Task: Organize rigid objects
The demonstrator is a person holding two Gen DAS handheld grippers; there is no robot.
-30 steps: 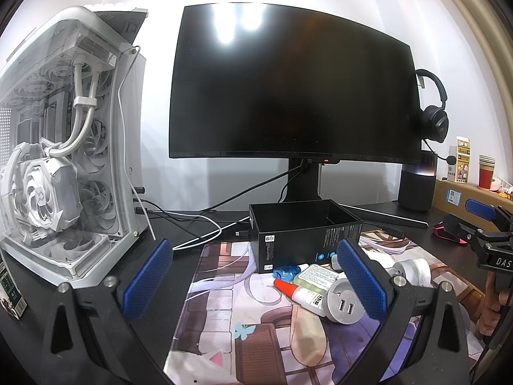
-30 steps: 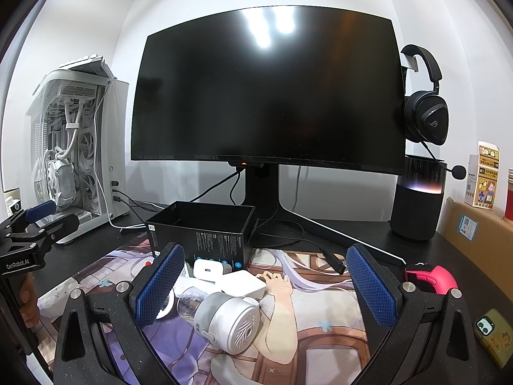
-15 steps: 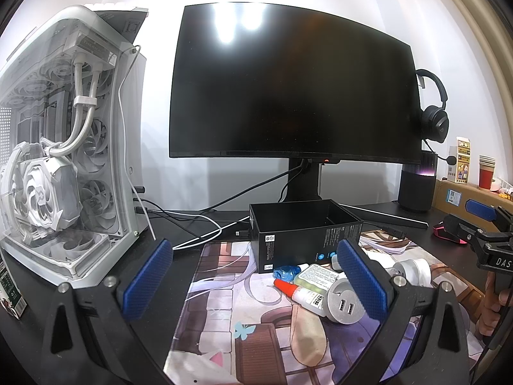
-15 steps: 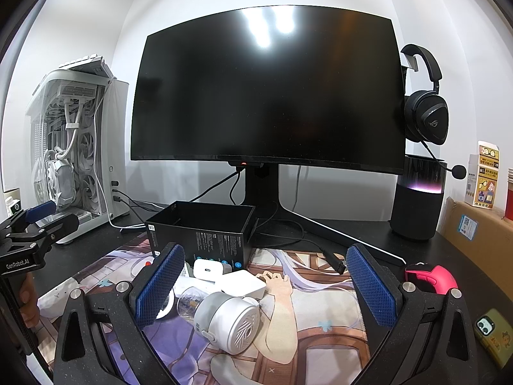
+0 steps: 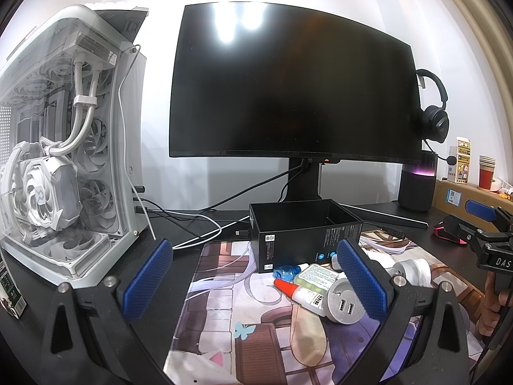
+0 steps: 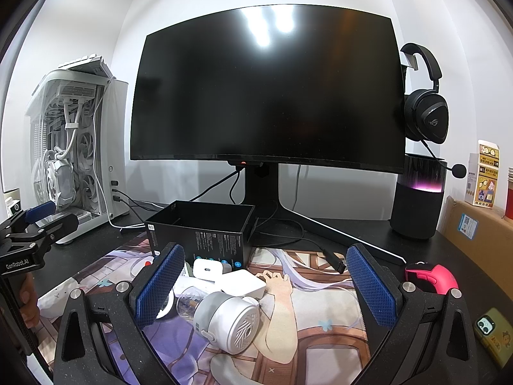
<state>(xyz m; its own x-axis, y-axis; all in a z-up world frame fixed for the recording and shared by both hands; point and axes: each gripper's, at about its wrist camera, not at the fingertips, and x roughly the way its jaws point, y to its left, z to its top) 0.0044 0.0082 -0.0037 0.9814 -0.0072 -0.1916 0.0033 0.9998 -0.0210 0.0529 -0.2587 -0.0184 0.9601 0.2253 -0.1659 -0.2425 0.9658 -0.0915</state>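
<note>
An open black box (image 5: pixel 304 231) stands on the printed desk mat (image 5: pixel 231 314), also in the right wrist view (image 6: pixel 198 227). In front of it lie a glue bottle with red cap (image 5: pixel 299 292), a blue tape dispenser (image 5: pixel 286 271), a green-white pack (image 5: pixel 317 276), a round USB hub (image 5: pixel 344 304), a white charger (image 6: pixel 206 268), a white square box (image 6: pixel 243 283) and a round white device (image 6: pixel 232 319). My left gripper (image 5: pixel 253 284) is open and empty above the mat, left of the pile. My right gripper (image 6: pixel 264 288) is open and empty over the pile.
A dark monitor (image 5: pixel 295 96) stands behind the box, cables at its foot. A white PC case (image 5: pixel 61 147) is at left. A black speaker (image 6: pixel 416 205), headset (image 6: pixel 424 115), cardboard box (image 6: pixel 481 234), pink mouse (image 6: pixel 429 276) and phone (image 6: pixel 492 327) are at right.
</note>
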